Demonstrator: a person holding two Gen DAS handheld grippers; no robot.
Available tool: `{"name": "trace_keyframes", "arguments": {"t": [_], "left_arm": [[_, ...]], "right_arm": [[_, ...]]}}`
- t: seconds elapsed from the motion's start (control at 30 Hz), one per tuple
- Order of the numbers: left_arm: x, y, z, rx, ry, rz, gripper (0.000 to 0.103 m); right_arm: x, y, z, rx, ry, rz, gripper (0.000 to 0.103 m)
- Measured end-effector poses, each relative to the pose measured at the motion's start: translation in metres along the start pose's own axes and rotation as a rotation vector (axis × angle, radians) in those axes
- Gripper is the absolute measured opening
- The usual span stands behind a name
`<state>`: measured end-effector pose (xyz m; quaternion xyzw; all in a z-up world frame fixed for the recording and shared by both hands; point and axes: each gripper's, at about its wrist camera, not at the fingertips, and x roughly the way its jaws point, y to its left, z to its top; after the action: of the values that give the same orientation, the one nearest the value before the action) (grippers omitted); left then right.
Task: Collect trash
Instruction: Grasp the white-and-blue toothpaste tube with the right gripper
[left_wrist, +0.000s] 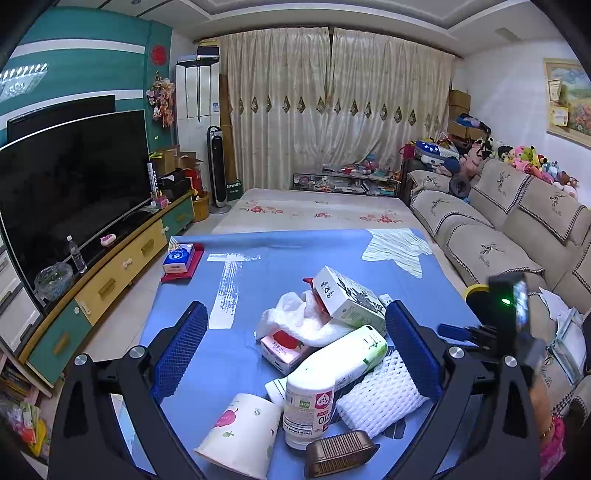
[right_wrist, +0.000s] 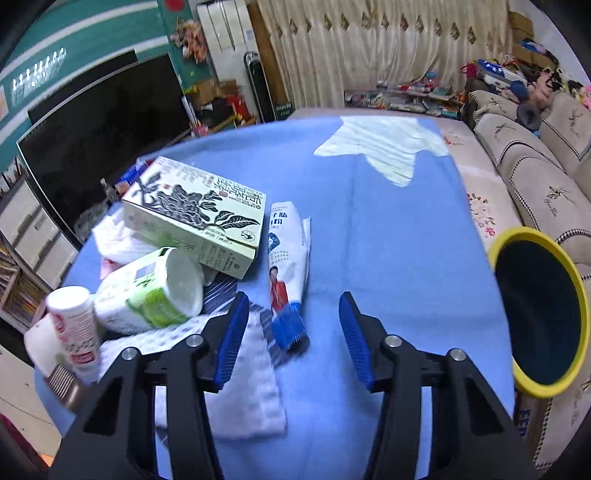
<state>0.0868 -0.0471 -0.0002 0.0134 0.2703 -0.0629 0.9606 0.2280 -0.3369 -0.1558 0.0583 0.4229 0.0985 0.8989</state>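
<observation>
A heap of trash lies on the blue tablecloth (left_wrist: 258, 273): a paper cup (left_wrist: 243, 432), a white bottle (left_wrist: 310, 410), a wrapped paper roll (left_wrist: 351, 350), white foam netting (left_wrist: 380, 395), a green-and-white box (left_wrist: 347, 295), crumpled white plastic (left_wrist: 295, 317) and a brown ridged tub (left_wrist: 340, 452). My left gripper (left_wrist: 295, 314) hangs open over the heap, touching nothing. My right gripper (right_wrist: 293, 301) is open, with the blue cap of a white tube (right_wrist: 286, 251) lying between its fingers; the pads do not press on it. A yellow-rimmed bin (right_wrist: 539, 310) stands to the right.
A tissue box on a red tray (left_wrist: 181, 258) sits at the table's far left corner. A television (left_wrist: 74, 184) on a low cabinet runs along the left. A beige sofa (left_wrist: 498, 221) lines the right side, behind the bin.
</observation>
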Motion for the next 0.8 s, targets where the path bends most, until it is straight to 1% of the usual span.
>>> {"name": "trace_keyframes", "arguments": {"t": [0.2,0.27,0.3,0.37,0.63,0.8], "left_arm": [[0.003,0.000,-0.002,-0.010,0.009,-0.001,0.095],[0.003,0.001,-0.002,-0.014,0.012,-0.003,0.095],[0.004,0.001,-0.003,-0.012,0.012,-0.001,0.095],[0.006,0.001,-0.005,-0.011,0.015,0.000,0.095],[0.014,-0.003,-0.009,-0.008,0.032,-0.013,0.095],[0.016,-0.013,-0.011,0.011,0.036,-0.045,0.096]], "right_arm": [[0.028,0.010,0.012,-0.028,0.063,-0.019,0.039],[0.032,0.010,0.013,-0.023,0.075,-0.024,0.028],[0.033,0.008,0.013,-0.022,0.078,-0.027,0.025],[0.035,0.009,0.014,-0.020,0.079,-0.028,0.022],[0.022,0.003,0.011,-0.002,0.045,-0.036,0.021],[0.000,-0.014,0.007,0.034,-0.008,-0.059,0.021]]}}
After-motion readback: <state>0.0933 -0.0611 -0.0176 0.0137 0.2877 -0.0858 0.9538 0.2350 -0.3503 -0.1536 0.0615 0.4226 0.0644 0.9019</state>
